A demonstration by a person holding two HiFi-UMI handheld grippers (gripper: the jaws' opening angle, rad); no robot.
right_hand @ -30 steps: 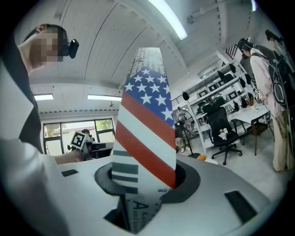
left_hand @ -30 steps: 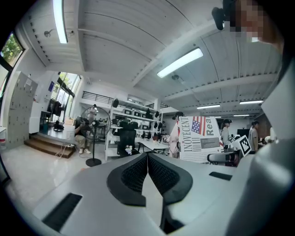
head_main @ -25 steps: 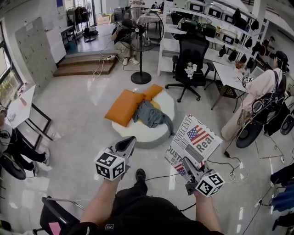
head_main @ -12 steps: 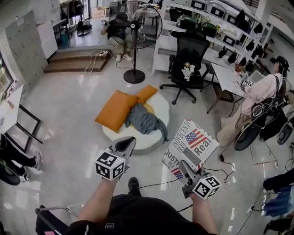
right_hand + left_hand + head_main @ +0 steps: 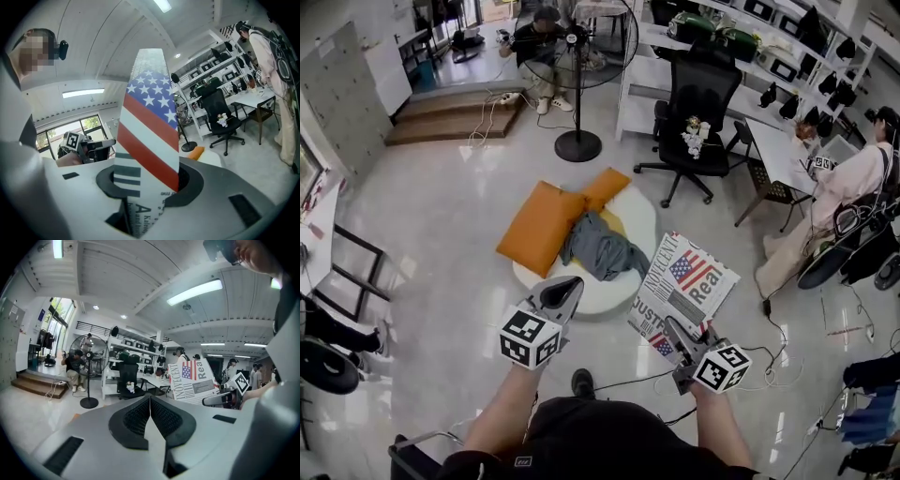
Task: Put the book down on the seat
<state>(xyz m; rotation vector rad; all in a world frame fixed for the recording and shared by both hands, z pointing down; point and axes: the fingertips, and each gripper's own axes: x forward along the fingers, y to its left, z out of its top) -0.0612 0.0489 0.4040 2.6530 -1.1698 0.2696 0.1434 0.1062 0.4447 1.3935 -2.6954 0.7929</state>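
A book [image 5: 685,289] with a newspaper-and-flag cover stands tilted upward in my right gripper [image 5: 675,334], which is shut on its lower edge. In the right gripper view the book [image 5: 148,136] rises between the jaws of the right gripper [image 5: 149,190]. The seat [image 5: 602,296] is a low round white pouf on the floor, ahead and to the left of the book. My left gripper [image 5: 566,288] hovers over the seat's near rim, shut and empty. Its jaws meet in the left gripper view [image 5: 150,402], where the book [image 5: 192,379] shows to the right.
Two orange cushions [image 5: 541,226] and a grey garment [image 5: 604,247] lie on the seat. A standing fan [image 5: 578,144] and a black office chair [image 5: 699,101] stand behind it. A seated person [image 5: 844,192] is at the desks on the right. Cables [image 5: 778,367] trail on the floor.
The book stays gripped in the right gripper and both grippers keep nearly the same places. The head view has drifted a little across the room.
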